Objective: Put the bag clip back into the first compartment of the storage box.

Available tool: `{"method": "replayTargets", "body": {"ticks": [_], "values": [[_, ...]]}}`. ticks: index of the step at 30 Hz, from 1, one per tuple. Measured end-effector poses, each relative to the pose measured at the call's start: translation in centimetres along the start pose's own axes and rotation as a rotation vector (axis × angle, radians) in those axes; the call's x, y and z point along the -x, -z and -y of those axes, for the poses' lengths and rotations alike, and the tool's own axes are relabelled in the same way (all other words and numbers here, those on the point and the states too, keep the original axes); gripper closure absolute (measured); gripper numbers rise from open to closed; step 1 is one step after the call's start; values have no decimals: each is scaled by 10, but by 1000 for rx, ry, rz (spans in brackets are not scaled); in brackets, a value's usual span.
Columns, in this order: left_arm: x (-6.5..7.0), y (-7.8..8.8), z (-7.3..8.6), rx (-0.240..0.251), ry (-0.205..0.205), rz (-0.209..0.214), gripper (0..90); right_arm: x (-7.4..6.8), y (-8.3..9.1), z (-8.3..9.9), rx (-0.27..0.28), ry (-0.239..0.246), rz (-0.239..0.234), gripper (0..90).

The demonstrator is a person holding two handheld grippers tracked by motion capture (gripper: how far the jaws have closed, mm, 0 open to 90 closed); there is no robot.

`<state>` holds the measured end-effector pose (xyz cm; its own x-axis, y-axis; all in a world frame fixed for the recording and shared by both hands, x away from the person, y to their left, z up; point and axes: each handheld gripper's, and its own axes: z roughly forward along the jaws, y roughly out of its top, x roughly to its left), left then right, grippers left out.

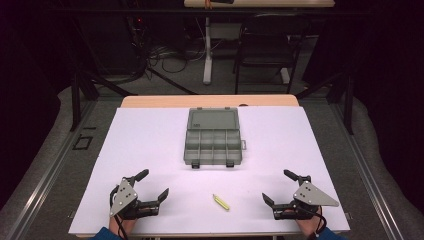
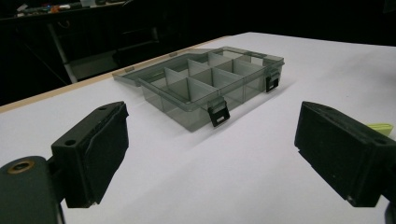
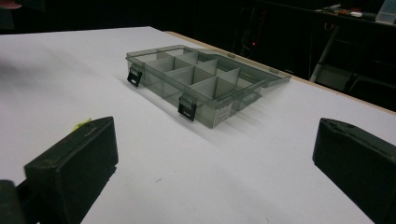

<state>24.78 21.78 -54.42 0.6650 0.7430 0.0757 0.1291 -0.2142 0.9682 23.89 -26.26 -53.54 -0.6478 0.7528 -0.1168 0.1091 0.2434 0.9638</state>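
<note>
Jaws of both the left gripper (image 1: 152, 185) and right gripper (image 1: 280, 186) stand wide apart, holding nothing. Between them on the white counter (image 1: 140, 150) lies a yellow marker (image 1: 221, 202), near an open compartment box (image 1: 212, 136) farther back.

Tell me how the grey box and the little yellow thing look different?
The grey box is big and see-through, with its lid open and empty compartments; the yellow thing is small, thin and solid-coloured. The grey box sits mid-table, squared to its edges; the yellow thing lies slanted nearer the person. Both rest untouched on the white table.
</note>
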Motion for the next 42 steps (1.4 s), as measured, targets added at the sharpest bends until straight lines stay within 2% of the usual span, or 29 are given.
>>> {"method": "replayTargets", "body": {"ticks": [10,18,22,30,39,42], "values": [[-1,-1,0,-12,-2,5,99,0,-4,-2,-21,-17,-12,0],[0,-1,0,-12,-2,6,99,-4,-10,-4,-61,-10,-31,0],[0,-1,0,-18,-2,4,99,-5,-13,-5,-77,-21,-32,0],[-1,-1,1,-21,-3,8,99,-14,-26,-11,-129,-3,-58,0],[-1,-3,1,-22,-7,9,99,-20,-34,-18,-154,-13,-88,0],[-1,-4,1,-24,-9,11,99,-26,-40,-22,-166,-15,-110,0]]}}
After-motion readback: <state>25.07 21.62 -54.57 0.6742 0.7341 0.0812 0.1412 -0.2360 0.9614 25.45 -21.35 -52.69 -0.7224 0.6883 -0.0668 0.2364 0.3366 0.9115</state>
